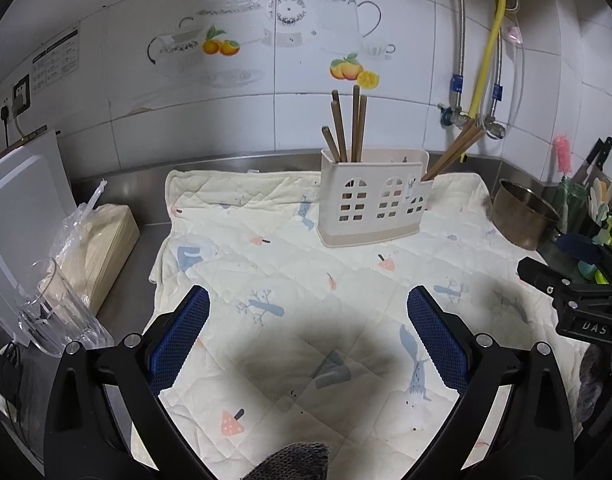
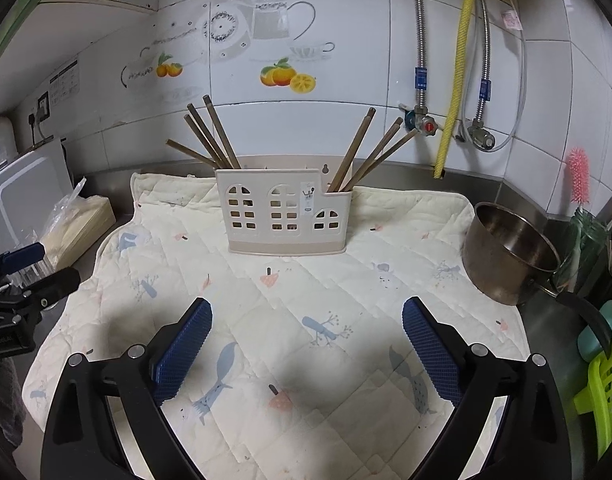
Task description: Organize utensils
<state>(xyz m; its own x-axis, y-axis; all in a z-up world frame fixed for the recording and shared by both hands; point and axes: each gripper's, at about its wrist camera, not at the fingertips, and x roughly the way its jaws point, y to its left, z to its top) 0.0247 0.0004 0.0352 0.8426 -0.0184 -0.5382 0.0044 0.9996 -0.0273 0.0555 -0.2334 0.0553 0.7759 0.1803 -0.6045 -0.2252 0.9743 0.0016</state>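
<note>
One cream plastic utensil holder [image 2: 284,210] with window-shaped cut-outs stands upright on a quilted mat [image 2: 266,320], toward the mat's far edge, near the tiled wall [image 2: 346,80]. Its long side runs parallel to that wall.

Eight brown chopsticks are in the holder, in two bunches. From the right wrist view, four chopsticks [image 2: 210,136] rise from the holder's left end and lean up and to the left, fanned apart. The other four chopsticks [image 2: 370,152] rise from the lower right end and lean up and to the right. All stand with their long axes close to vertical, tips down inside the holder, though the tips themselves are hidden.

One steel pot [image 2: 510,256] sits to the right of the holder, at the mat's right edge. One clear glass [image 1: 54,308] stands well to the left of the holder, off the mat.

The left gripper [image 1: 308,328] hangs over the mat in front of the holder, fingers spread wide with nothing between them. The right gripper [image 2: 306,340] is likewise in front of the holder, spread wide and empty.
</note>
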